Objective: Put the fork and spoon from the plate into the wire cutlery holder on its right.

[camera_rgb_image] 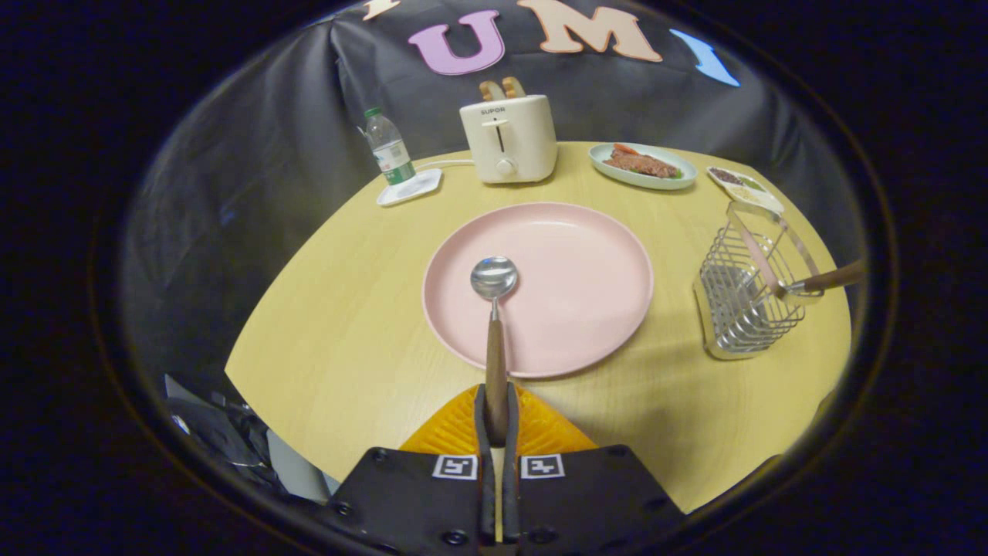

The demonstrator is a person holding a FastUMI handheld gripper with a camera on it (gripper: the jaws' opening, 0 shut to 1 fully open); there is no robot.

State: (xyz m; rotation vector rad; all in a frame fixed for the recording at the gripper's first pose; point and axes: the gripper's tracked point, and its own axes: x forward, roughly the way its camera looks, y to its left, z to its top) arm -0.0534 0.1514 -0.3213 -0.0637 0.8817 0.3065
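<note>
- Far left, back of the pale wooden surface (pixel 347 340): clear plastic water bottle with a green cap (pixel 388 156), upright, standing on a small white square tray (pixel 411 188).
- Just right of the bottle: cream two-slot toaster (pixel 509 139) with two slices of bread (pixel 502 89) poking up from the slots; a white cord runs from it toward the tray.
- Centre, ahead of the fingers: large round pink plate (pixel 571 293), flat on the surface.
- Spoon with a shiny metal bowl and brown wooden handle (pixel 494 309): bowl over the left part of the pink plate, handle running straight back between the fingers. Whether the bowl touches the plate cannot be told.
- Gripper (pixel 496 417): both fingers closed tight on the end of the spoon's wooden handle.
- Right of the toaster, at the back: pale green oval dish holding brownish food with a red piece (pixel 643 164).
- Further right, near the surface edge: small white dish with dark and pale contents (pixel 742 186), too small to identify.
- Right of the pink plate, apart from it: silver wire cutlery holder (pixel 745 297), upright.
- A second brown wooden handle (pixel 830 278) sticks out of the holder, leaning to the right over its rim; this looks like the fork, its head hidden among the wires.
</note>
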